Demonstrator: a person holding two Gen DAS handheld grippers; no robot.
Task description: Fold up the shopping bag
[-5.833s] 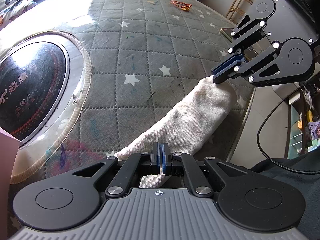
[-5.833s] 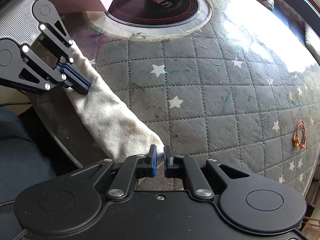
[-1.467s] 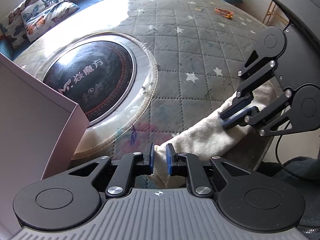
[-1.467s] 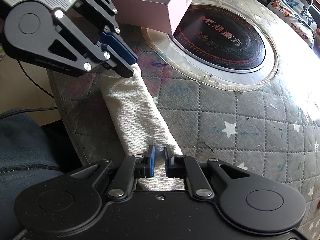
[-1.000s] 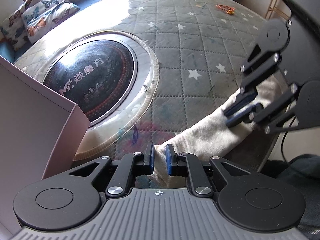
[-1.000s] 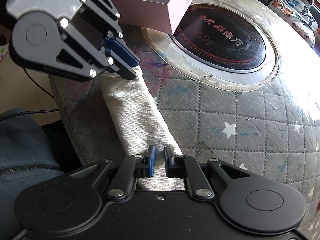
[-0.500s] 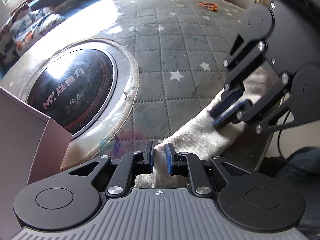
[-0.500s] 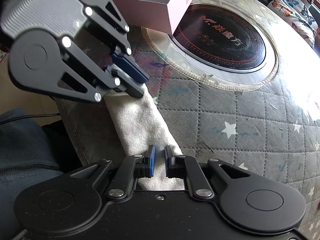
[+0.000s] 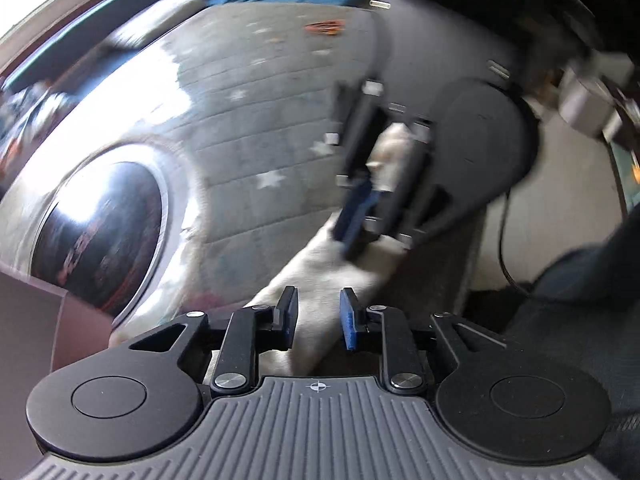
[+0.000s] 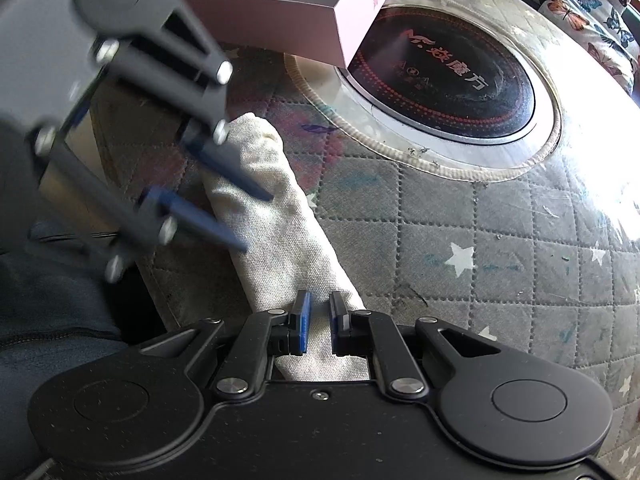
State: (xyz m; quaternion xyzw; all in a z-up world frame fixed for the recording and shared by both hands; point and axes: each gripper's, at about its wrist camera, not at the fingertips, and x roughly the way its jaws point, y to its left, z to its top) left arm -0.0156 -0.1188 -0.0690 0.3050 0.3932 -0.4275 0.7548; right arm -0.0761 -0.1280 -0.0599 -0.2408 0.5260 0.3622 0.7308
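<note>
Right wrist view: the shopping bag (image 10: 276, 216), a cream cloth roll, lies along the near edge of the quilted table cover (image 10: 500, 248), running from the right tongs (image 10: 319, 322) toward the pink box (image 10: 280, 28). The right tongs are clenched on the bag's near end, cloth pinched between the blue pads. The left tongs (image 10: 256, 220), blurred, hover over the bag's middle, their jaws having just been opening, parted and pressing nothing. Left wrist view: the bag (image 9: 320, 280) passes between the spread pads of the left tongs (image 9: 318, 320), apart from the right pad, and reaches the right tongs (image 9: 360, 216). A round black cooktop (image 10: 440, 76) sits beyond.
</note>
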